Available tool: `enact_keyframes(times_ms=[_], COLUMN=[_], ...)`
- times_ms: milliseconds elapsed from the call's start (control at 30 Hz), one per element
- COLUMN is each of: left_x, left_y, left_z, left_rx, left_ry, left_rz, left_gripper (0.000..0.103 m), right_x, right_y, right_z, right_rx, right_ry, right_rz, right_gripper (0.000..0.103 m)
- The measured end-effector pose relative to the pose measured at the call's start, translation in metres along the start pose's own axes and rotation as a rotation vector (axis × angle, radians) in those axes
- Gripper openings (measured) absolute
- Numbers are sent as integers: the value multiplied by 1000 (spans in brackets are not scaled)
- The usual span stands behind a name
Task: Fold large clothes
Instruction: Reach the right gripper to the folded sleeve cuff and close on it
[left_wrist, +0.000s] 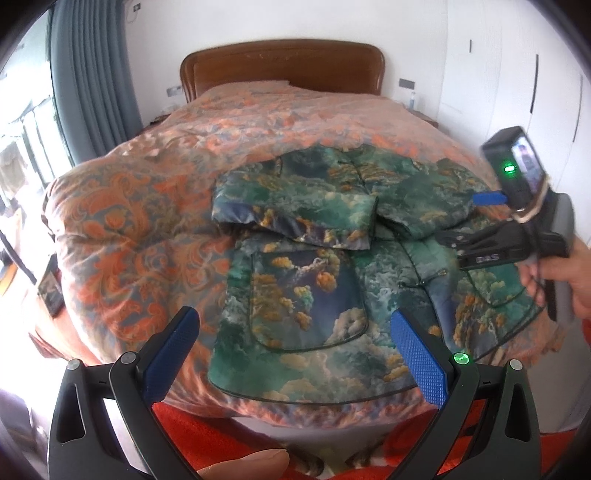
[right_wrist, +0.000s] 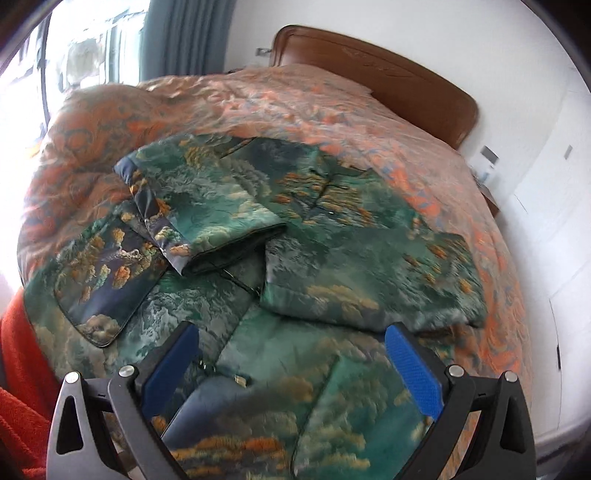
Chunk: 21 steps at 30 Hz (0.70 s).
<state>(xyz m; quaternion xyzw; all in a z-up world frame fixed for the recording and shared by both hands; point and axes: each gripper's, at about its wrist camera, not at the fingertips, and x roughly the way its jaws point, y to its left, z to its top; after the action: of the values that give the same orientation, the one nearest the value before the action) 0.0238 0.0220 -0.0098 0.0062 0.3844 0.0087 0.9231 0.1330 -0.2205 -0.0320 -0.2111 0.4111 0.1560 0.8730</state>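
A large green padded jacket (left_wrist: 325, 258) with a cloud and tree print lies flat on the bed, both sleeves folded across its chest. It also shows in the right wrist view (right_wrist: 295, 258). My left gripper (left_wrist: 295, 343) is open and empty, hovering over the jacket's near hem at the bed's foot. My right gripper (right_wrist: 291, 354) is open and empty, just above the jacket's lower right part. The right gripper's body (left_wrist: 517, 221) shows in the left wrist view, held over the jacket's right side.
The bed has an orange patterned quilt (left_wrist: 140, 236) and a wooden headboard (left_wrist: 284, 66). A red blanket (left_wrist: 236, 439) hangs at the foot. Grey curtains (left_wrist: 92, 74) and a window are left, white wardrobes (left_wrist: 535, 74) right. A tablet (left_wrist: 50, 291) sits left of the bed.
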Motion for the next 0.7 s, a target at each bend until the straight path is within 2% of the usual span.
enact_keyframes(times_ms=[233,367,567,700], left_x=[0,3,7,8], left_y=[3,10,13,12], left_z=[-9,-12,-12,-13], left_rx=[-5,-24,-34,-25], left_ry=[11,29,43,54], left_rz=[15,30,41,43], left_gripper=[103,103,103,103], right_x=[63,84,109,116], right_y=[18,21,13,6], right_z=[10,11,12,11], right_rx=[-153,-206,-222,-199], right_ry=[78,95,132,152], right_rz=[-55,-70,-88,-53], right_gripper=[102,102,101,93])
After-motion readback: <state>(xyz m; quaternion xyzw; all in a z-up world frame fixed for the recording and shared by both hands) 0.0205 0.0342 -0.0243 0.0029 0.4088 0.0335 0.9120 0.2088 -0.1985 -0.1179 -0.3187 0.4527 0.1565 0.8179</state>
